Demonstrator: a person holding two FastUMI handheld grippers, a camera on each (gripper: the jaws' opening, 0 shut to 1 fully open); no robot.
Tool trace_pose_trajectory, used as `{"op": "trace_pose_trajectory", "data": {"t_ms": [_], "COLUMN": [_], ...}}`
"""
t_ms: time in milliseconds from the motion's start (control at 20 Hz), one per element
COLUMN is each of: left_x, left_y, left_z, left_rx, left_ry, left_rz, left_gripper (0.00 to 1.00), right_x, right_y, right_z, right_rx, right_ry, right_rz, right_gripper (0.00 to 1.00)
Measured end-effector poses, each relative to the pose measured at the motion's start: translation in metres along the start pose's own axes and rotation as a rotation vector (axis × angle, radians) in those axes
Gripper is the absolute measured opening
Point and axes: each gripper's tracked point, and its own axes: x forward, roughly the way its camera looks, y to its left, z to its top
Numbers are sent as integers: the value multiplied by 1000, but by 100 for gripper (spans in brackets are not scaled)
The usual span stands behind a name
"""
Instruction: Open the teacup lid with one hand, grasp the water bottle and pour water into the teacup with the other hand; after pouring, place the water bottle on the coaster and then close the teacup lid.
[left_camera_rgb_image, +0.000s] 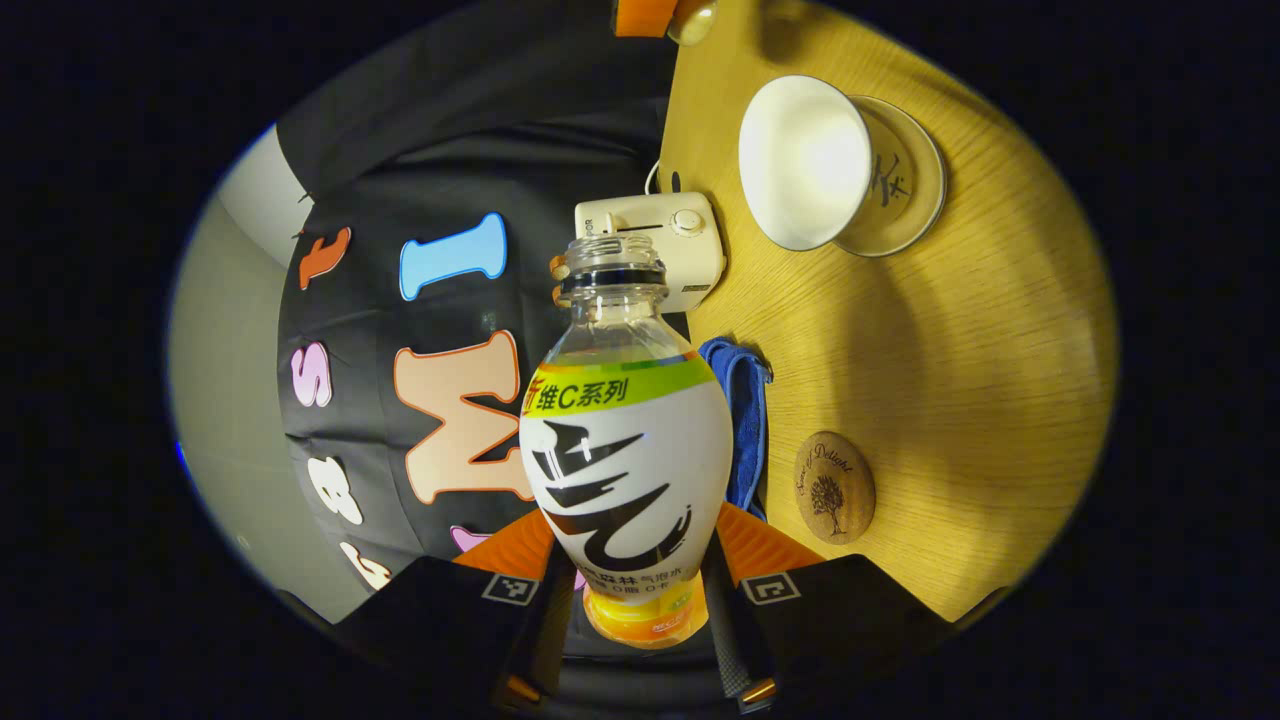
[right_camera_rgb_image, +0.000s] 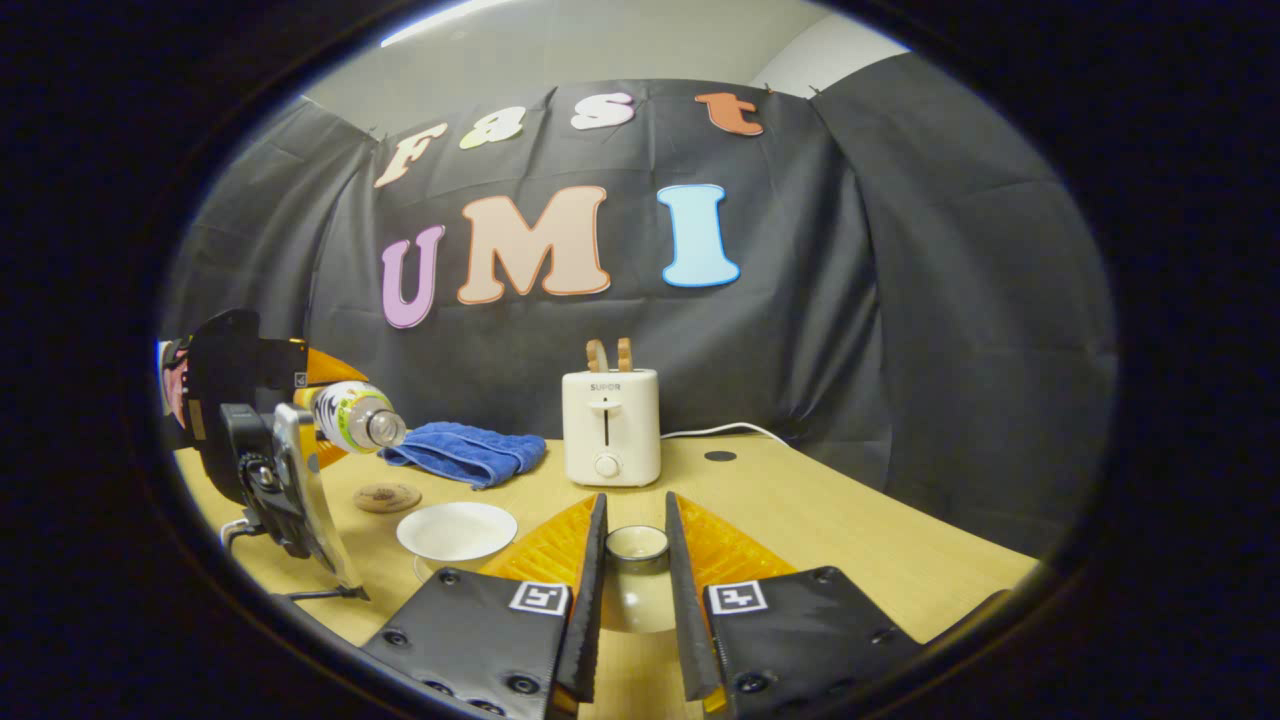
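My left gripper (left_camera_rgb_image: 635, 545) is shut on a capless drink bottle (left_camera_rgb_image: 625, 450) with a white and green label. In the right gripper view the bottle (right_camera_rgb_image: 355, 415) lies almost level above the table's left side, mouth toward the white teacup (right_camera_rgb_image: 456, 530). The teacup (left_camera_rgb_image: 805, 160) stands open on its saucer (left_camera_rgb_image: 915, 180). My right gripper (right_camera_rgb_image: 636, 520) is shut on the white teacup lid (right_camera_rgb_image: 637, 560), held off to the cup's right. A round wooden coaster (left_camera_rgb_image: 834, 487) lies bare on the table, near the towel (right_camera_rgb_image: 465, 452) in the right gripper view, where the coaster (right_camera_rgb_image: 387, 497) sits left of the cup.
A white toaster (right_camera_rgb_image: 610, 425) stands at the back of the wooden table (right_camera_rgb_image: 820, 510) with its cord trailing right. The blue towel (left_camera_rgb_image: 740, 420) lies crumpled between the toaster (left_camera_rgb_image: 660, 245) and the coaster. Black cloth walls close the back and right.
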Motion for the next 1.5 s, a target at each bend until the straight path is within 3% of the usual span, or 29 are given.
{"op": "trace_pose_trajectory", "data": {"t_ms": [1500], "left_x": [1], "left_y": [9], "left_z": [8], "left_rx": [364], "left_ry": [-43], "left_rz": [6], "left_gripper": [59], "right_x": [1], "right_y": [1], "right_z": [0], "right_rx": [0], "right_ry": [0], "right_rz": [7], "right_gripper": [36]}}
